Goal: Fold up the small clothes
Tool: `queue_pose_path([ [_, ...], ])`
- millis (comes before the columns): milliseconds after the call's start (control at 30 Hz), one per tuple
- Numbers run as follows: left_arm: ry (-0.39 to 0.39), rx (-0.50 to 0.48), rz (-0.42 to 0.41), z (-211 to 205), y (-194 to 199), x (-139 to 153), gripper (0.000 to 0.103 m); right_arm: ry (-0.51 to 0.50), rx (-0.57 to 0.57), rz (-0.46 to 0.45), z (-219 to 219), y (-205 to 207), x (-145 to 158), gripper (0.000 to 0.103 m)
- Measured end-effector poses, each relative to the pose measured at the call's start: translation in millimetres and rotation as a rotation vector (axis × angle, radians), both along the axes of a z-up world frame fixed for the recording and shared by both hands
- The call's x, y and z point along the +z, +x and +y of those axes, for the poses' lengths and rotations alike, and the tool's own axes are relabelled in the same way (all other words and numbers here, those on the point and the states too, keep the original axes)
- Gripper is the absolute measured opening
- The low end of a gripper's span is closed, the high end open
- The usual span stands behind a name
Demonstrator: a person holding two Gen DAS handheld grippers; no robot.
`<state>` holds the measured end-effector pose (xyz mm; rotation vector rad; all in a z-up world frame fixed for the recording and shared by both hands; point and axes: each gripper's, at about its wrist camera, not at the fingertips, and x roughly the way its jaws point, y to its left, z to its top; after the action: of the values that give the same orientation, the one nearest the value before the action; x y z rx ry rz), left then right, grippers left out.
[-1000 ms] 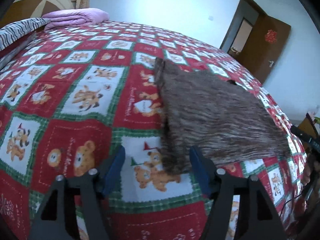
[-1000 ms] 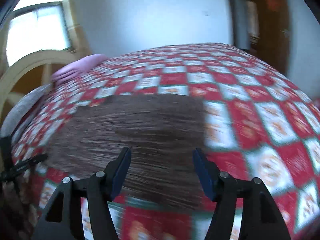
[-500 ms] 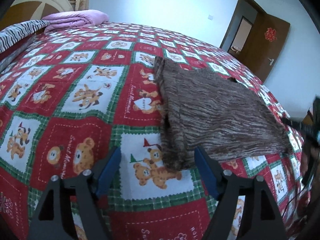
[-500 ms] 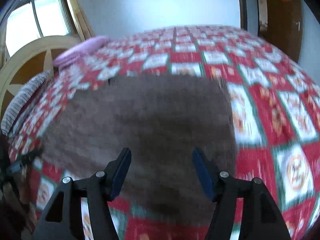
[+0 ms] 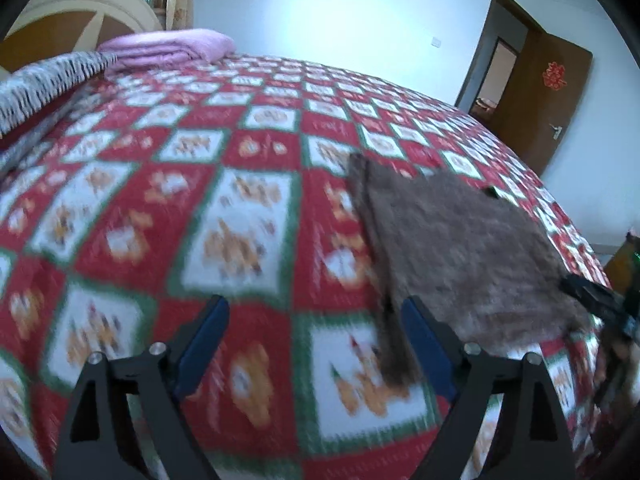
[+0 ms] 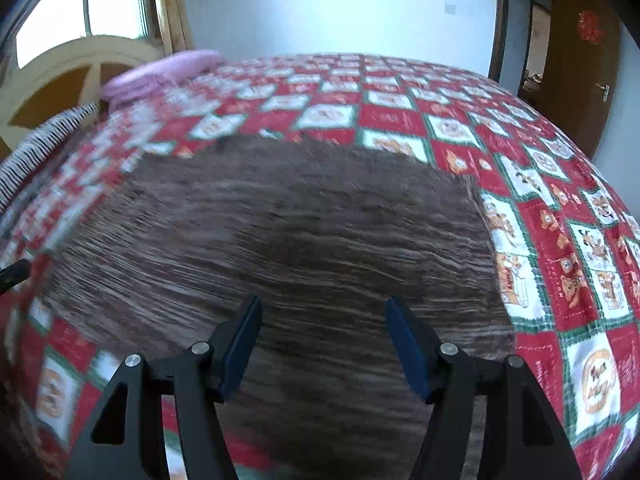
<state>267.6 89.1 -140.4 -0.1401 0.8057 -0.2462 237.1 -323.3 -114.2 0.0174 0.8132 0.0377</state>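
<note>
A brown streaked garment point(image 5: 460, 248) lies flat on the red, white and green bear-patterned bedspread point(image 5: 240, 216). In the left wrist view my left gripper point(image 5: 316, 320) hovers at the garment's near left corner; its jaws are opening and hold nothing, with the corner lying just inside the right blue pad point(image 5: 424, 344). Seen from the right wrist, the same garment point(image 6: 304, 240) fills the middle of the picture. My right gripper point(image 6: 322, 324) hangs above its near edge, jaws apart, empty. The other gripper's black tip point(image 5: 592, 300) shows at the garment's right edge.
A folded pink blanket point(image 5: 168, 48) and a striped grey cloth point(image 5: 44, 84) lie at the head of the bed, by a cream and brown headboard point(image 5: 80, 12). An open brown door point(image 5: 536, 92) stands in the far right wall. The bedspread point(image 6: 560, 208) stretches right of the garment.
The left gripper's jaws have spread wider and it has drawn back and up from the garment's corner. The right gripper has shifted over the garment, which now looms larger in its view.
</note>
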Motion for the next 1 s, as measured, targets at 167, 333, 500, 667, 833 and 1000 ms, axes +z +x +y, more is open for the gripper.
queue_pose_path([
  [167, 0.027, 0.033, -0.026, -4, 39, 8, 0.096, -0.039, 0.164, -0.040, 70, -15, 15, 0.065],
  [333, -0.008, 0.001, 0.009, -26, 71, 1, 0.096, -0.120, 0.325, -0.055, 150, -32, 8, 0.065],
  [500, 0.052, -0.064, 0.005, -56, 96, -11, 0.096, -0.264, 0.438, -0.058, 211, -42, -15, 0.065],
  [667, 0.013, -0.094, 0.053, -60, 123, -27, 0.096, -0.399, 0.495, -0.082, 246, -48, -33, 0.065],
  [833, 0.062, -0.095, 0.042, -71, 131, -27, 0.096, -0.469, 0.495, -0.116, 265, -41, -46, 0.065],
  [1000, 0.106, -0.089, 0.057, -77, 139, -36, 0.096, -0.517, 0.494, -0.160, 278, -32, -49, 0.065],
])
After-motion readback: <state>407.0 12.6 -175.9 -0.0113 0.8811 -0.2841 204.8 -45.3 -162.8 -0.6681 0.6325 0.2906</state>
